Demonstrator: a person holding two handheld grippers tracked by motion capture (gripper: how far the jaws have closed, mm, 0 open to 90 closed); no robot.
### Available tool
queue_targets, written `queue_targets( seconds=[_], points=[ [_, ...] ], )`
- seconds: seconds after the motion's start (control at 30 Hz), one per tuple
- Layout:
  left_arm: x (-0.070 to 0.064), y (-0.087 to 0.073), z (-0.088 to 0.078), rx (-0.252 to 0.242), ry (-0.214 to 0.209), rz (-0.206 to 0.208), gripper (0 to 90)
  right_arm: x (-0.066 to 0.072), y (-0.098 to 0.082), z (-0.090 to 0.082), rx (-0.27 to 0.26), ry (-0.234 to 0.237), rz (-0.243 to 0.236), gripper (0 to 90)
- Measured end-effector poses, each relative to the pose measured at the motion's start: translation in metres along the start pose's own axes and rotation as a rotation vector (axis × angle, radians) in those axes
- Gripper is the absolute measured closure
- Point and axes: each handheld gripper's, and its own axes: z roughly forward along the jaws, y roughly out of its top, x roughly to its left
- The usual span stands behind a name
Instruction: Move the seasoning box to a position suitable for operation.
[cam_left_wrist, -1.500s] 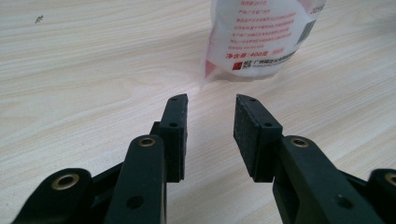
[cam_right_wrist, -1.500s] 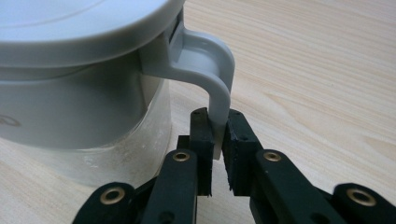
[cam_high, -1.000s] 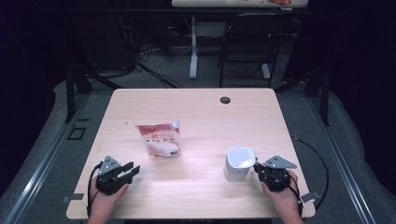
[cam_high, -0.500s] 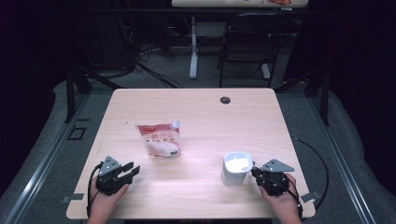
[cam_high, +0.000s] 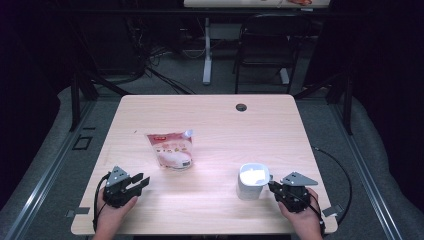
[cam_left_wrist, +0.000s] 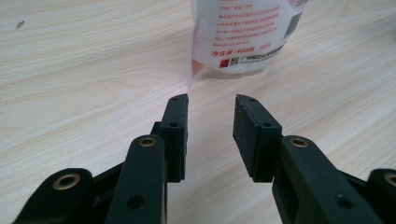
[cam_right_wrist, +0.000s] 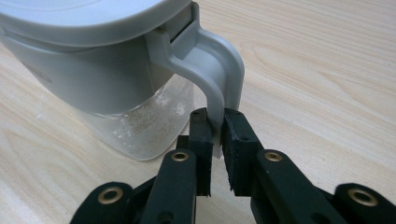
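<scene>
Jug (cam_right_wrist: 93, 60): grey lid and handle, clear lower body.
Right gripper (cam_right_wrist: 215, 122) clamps its handle; left gripper (cam_left_wrist: 211, 105) gapes near the pouch (cam_high: 171, 149).

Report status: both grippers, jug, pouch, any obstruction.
Right gripper shut on the jug handle, jug standing on the table. Left gripper open, nothing between jaws, short of the pouch. No obstruction between them.

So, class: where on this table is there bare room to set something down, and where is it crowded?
Bare: the far strip of the table beyond the pouch, up to the round hole; also the middle between pouch and jug. Crowded: the near corners, where the left gripper faces the pouch and the right gripper clamps the jug's handle.
</scene>
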Motion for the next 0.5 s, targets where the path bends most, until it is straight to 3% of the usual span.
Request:
queue_targets(
  seconds=[0.3,0.5],
  points=[
    [0.002,-0.001,0.0,0.005,-0.004,0.007,65.6,0.002,-0.001,-0.008,-0.026,0.005,0.0,78.7],
    [0.001,-0.002,-0.003,0.005,-0.019,0.003,67.8,-0.001,-0.005,-0.029,-0.114,0.013,0.059,77.6]
  ],
)
